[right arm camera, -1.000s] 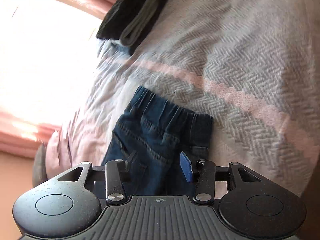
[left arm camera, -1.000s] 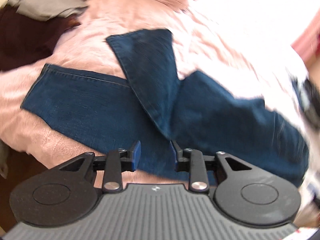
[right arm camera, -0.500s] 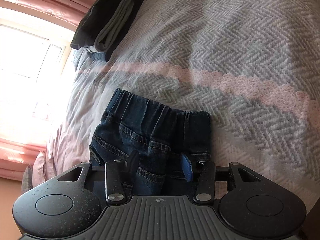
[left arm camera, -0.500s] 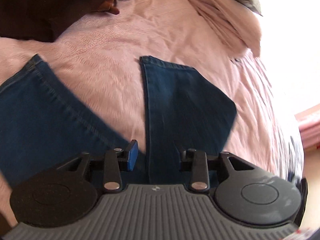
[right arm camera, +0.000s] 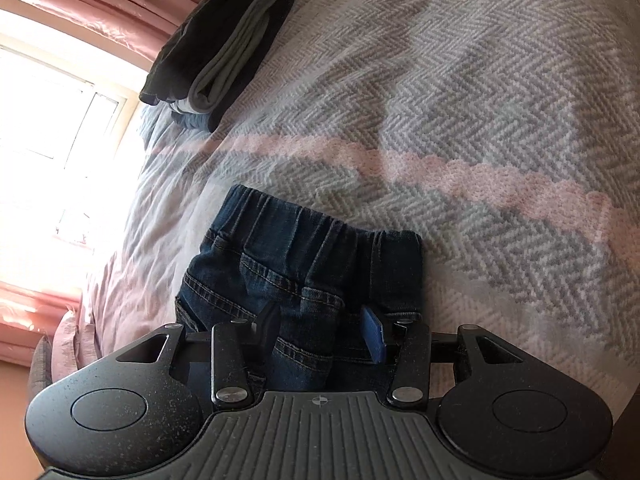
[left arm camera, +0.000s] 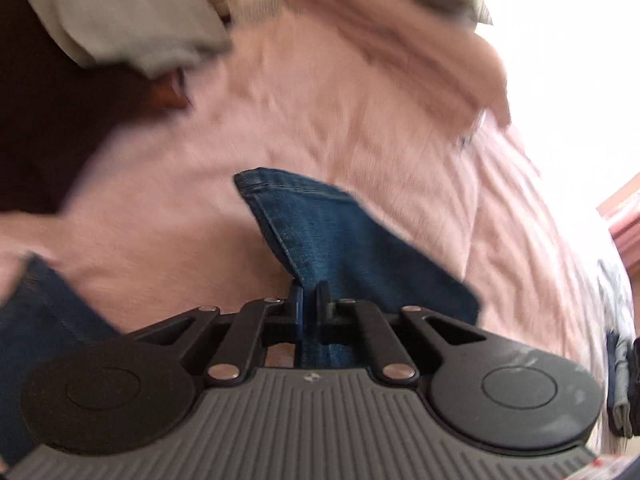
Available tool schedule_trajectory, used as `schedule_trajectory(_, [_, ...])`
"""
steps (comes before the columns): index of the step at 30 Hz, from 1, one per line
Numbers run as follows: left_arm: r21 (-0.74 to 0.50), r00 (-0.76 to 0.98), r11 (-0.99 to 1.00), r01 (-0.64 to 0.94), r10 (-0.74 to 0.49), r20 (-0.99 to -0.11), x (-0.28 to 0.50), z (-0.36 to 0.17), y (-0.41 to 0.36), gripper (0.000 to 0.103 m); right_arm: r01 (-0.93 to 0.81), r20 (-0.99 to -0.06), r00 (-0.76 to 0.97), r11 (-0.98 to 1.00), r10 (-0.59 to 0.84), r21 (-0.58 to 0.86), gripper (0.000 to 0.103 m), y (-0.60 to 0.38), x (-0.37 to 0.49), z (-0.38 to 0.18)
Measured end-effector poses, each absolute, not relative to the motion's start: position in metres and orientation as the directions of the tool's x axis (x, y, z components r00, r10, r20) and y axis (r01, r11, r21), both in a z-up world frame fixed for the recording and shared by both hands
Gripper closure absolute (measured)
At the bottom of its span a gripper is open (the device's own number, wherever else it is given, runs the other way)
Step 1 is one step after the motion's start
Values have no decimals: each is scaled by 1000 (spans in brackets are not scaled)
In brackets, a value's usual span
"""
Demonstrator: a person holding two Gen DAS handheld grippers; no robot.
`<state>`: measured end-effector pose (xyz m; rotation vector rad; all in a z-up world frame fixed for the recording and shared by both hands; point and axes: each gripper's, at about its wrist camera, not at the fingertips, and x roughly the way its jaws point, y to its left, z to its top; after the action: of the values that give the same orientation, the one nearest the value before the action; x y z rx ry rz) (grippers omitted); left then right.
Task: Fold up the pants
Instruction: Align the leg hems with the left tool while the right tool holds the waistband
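Observation:
Dark blue jeans lie on a bed. In the left wrist view one pant leg [left arm camera: 340, 240] runs away from me over pink bedding, its hem at the far end, and my left gripper [left arm camera: 309, 300] is shut on the leg's edge. The other leg [left arm camera: 40, 320] shows at the lower left. In the right wrist view the elastic waistband and back pockets of the jeans [right arm camera: 304, 256] lie on a grey herringbone blanket. My right gripper [right arm camera: 320, 328] stands open just over the pocket area, fingers either side of the denim.
A stack of folded dark and grey clothes [right arm camera: 224, 48] sits at the far side of the blanket [right arm camera: 480, 100], near a bright window [right arm camera: 48, 120]. Grey cloth [left arm camera: 120, 20] and crumpled pink bedding [left arm camera: 400, 40] lie beyond the pant leg. A dark area lies at the left.
My left gripper closed on the edge of the pant leg; it was open half a second ago. The right gripper has edged nearer the waistband and stays open.

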<state>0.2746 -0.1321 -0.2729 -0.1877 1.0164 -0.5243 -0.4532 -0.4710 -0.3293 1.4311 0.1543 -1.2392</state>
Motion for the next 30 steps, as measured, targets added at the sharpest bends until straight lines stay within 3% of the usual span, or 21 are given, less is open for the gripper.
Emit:
schedule_trajectory(4, [-357,549,900,250,-436,-713,236,-226,-44,101,687,-703,469,-279,-534,671,61,-475,-465,-321])
schedule_trajectory(10, [-296,434,952,74,-298,-850,200,-303,8,101,684,-702,512,-260,-495,682,61,-473,-478,-326])
schedule_trajectory(15, [-374,463,927,-36,-317,-828,191,-327,15,100,670,-680,555,-227,-479,707,61,-477,-483,-331])
schedule_trajectory(20, [-336,451,942,4,-302,-840,200,-322,12,99,678,-683,579,-203,-445,707,61,-484,-471,-344])
schedule_trajectory(22, [-314,449,949,26,-292,-844,203,-318,7,100,720,-705,547,-176,-451,671,90,-489,-465,-338])
schedule_trajectory(30, [-279,520,939,202,-344,-782,205,-277,8,101,677,-648,620,-116,-441,727,94,-492,-489,-268])
